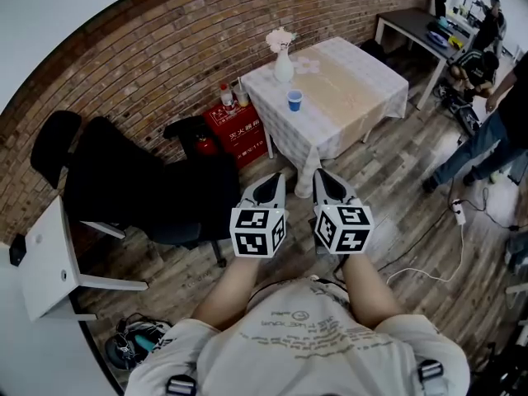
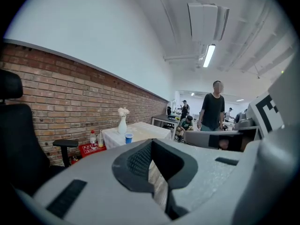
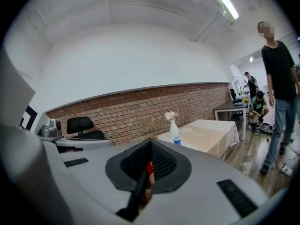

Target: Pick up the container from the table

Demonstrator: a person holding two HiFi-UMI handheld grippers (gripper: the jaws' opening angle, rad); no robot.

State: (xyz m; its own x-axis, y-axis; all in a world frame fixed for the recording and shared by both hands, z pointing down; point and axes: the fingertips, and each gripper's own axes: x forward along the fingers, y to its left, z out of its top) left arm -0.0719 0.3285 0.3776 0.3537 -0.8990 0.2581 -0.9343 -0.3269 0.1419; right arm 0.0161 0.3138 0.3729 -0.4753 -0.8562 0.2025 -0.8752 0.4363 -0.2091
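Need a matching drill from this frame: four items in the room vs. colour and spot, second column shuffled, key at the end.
Column 1
1. cup
2. vase
3. box
4. office chair

Column 2
A. red, on the floor against the brick wall
B. black, on the floor left of the table
C. blue, on the table near its left edge
D. white, holds flowers, at the table's corner by the wall

Pairs: 1-C, 2-D, 3-A, 4-B

Cloth-covered table [image 1: 355, 97]: white vase [image 1: 284, 66] with flowers, blue cup [image 1: 294, 100] near it.
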